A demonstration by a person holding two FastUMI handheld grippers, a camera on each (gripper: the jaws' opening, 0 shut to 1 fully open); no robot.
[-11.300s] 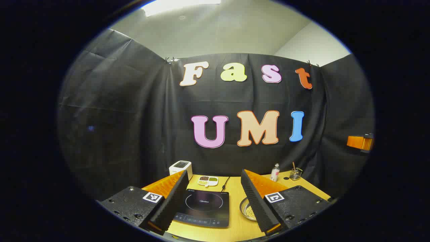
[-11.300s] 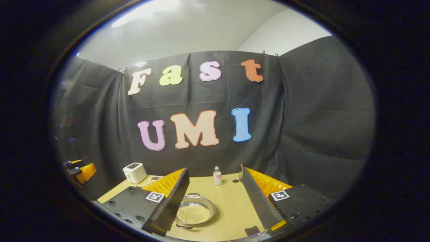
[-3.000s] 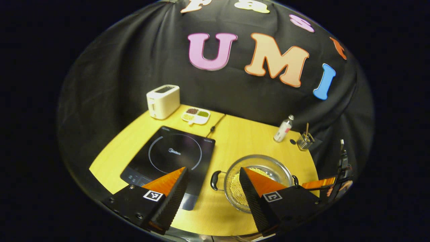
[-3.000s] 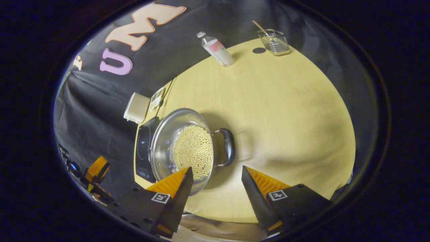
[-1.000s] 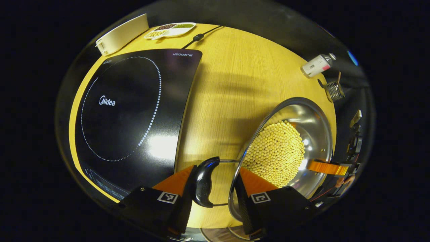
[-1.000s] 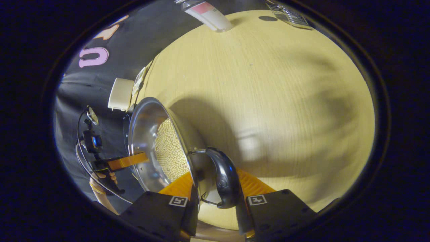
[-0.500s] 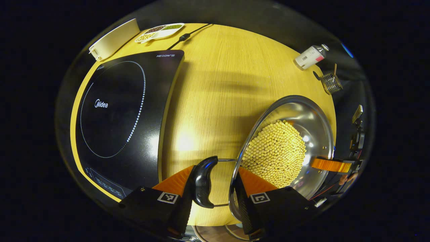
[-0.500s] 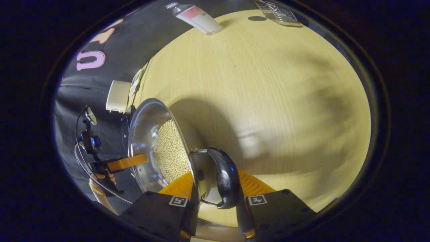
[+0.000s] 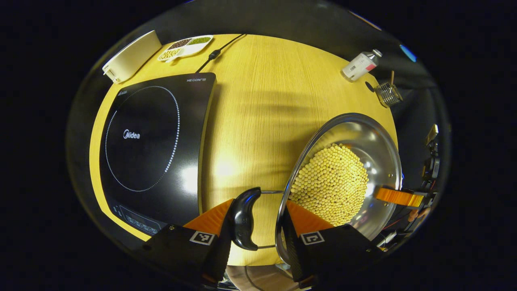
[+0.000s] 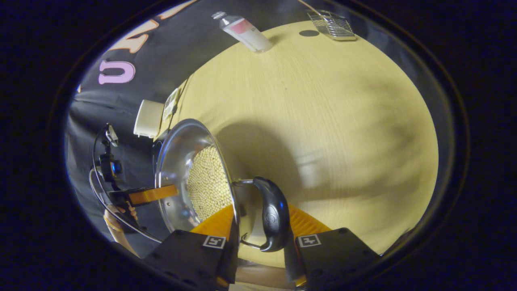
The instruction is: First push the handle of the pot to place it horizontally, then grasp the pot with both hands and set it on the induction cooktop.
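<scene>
The yellow wooden tabletop (image 9: 258,101) sits against the booth's black cloth wall, and on it you have the black induction cooktop (image 9: 153,141) at the left of the left gripper view, with a white toaster (image 9: 129,56) and a divided dish of beans (image 9: 183,43) behind it. Farther right along the back edge stand a small bottle (image 9: 359,65) and a wire holder (image 9: 388,93). Your steel pot (image 9: 363,141), filled with pale round beans (image 9: 329,186), is between your two tools, right of the cooktop and not on it; whether its base touches the tabletop cannot be told. Your left tool (image 9: 258,226) straddles the pot's near black handle (image 9: 242,218), one finger outside the handle and the other inside the rim against the beans; the fingers sit close around it, but whether both press cannot be told. In the right gripper view, your right tool (image 10: 260,234) brackets the opposite handle (image 10: 274,214) the same way, with the same doubt about its grip. In that view the left tool shows across the pot, reaching over the far rim, with your hand (image 10: 121,214) behind it.
</scene>
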